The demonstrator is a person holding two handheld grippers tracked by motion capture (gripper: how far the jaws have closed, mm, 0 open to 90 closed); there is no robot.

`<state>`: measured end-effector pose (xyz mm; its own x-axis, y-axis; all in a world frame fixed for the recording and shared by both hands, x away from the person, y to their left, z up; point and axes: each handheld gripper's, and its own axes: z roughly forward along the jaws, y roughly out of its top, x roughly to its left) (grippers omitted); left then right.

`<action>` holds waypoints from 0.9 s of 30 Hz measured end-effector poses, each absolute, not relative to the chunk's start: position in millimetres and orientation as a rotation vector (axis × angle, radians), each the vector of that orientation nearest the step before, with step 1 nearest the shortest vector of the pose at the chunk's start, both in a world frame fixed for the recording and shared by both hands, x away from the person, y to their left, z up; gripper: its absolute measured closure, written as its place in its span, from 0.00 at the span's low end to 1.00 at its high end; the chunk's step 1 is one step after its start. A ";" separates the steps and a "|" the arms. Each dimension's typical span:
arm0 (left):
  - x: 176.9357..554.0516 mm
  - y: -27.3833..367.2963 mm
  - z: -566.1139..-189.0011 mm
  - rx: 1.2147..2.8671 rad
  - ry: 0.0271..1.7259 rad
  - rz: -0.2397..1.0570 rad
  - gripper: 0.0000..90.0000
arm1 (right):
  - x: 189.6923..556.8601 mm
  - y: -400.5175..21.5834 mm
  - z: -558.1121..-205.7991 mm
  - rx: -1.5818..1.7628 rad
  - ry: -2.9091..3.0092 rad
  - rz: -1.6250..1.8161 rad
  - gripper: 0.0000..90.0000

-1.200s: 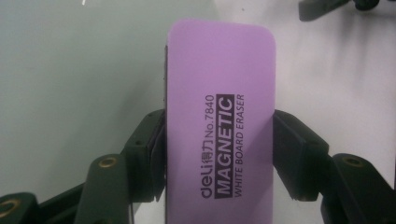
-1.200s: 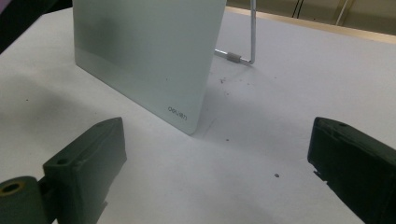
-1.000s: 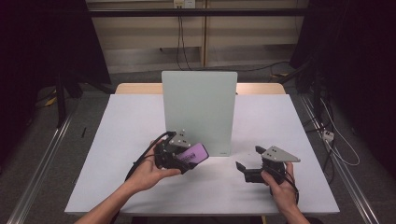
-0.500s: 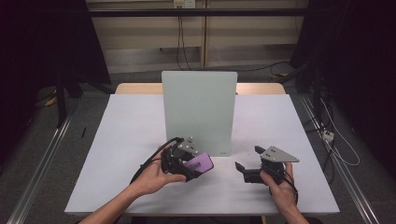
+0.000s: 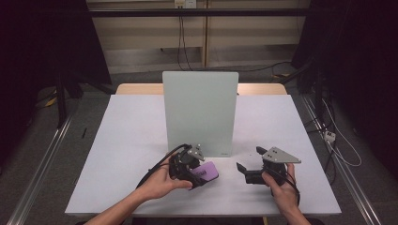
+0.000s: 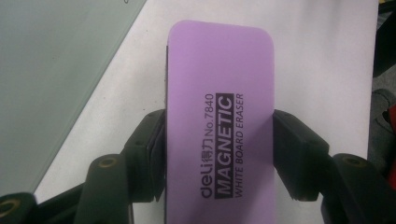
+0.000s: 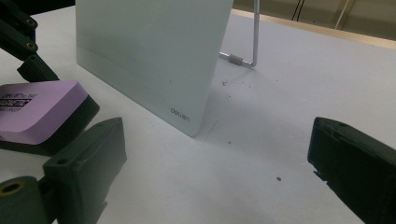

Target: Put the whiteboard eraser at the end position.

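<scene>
A purple magnetic whiteboard eraser [image 6: 219,116] with a black felt underside is clamped by its long sides in my left gripper [image 5: 201,174]. It hangs low over the white table [image 5: 126,140], just in front of the upright pale glass board [image 5: 200,112]. The eraser [image 5: 205,171] points right, toward my right gripper [image 5: 244,171]. That gripper rests near the table's front right, its jaws spread wide with nothing between them. In the right gripper view the eraser [image 7: 39,112] lies at the left, close to the board's lower corner [image 7: 154,60].
The board stands on a thin wire prop [image 7: 254,37] behind it. Small dark specks dot the table near the board's base. Cables trail from both grippers toward the front edge. Dark curtains and floor rails flank the table.
My left gripper has carried the eraser down and to the right, from in front of the board's lower edge to just above the table. The right gripper has stayed put.
</scene>
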<state>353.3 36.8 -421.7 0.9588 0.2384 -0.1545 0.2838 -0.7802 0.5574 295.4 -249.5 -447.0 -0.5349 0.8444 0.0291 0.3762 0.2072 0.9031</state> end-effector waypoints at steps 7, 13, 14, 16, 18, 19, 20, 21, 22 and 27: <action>352.1 31.9 -427.6 2.513 0.362 -0.070 0.45 | 295.6 -249.2 -447.2 1.131 2.011 1.290 0.05; 354.3 31.5 -431.8 2.502 0.378 -0.086 0.45 | 295.7 -249.5 -447.2 1.130 2.010 1.291 0.05; 354.2 31.8 -432.6 2.492 0.393 -0.090 0.45 | 295.6 -249.5 -447.2 1.130 2.009 1.291 0.05; 355.1 32.6 -433.5 2.485 0.399 -0.095 0.45 | 295.6 -249.5 -447.2 1.130 2.009 1.290 0.05; 355.7 32.8 -434.1 2.482 0.407 -0.098 0.45 | 295.7 -249.4 -447.3 1.132 2.010 1.290 0.05; 356.1 33.3 -434.4 2.480 0.405 -0.099 0.45 | 295.7 -249.2 -447.3 1.132 2.010 1.288 0.05; 356.1 33.7 -434.8 2.476 0.408 -0.103 0.45 | 295.8 -249.0 -447.4 1.130 2.010 1.289 0.05; 356.2 34.2 -434.9 2.478 0.405 -0.095 0.45 | 295.9 -248.7 -447.4 1.130 2.010 1.290 0.05; 356.1 34.3 -435.1 2.475 0.400 -0.090 0.45 | 295.9 -248.5 -447.5 1.130 2.011 1.289 0.05; 354.5 33.4 -435.8 2.481 0.372 -0.068 0.42 | 296.1 -248.3 -447.7 1.132 2.011 1.289 0.05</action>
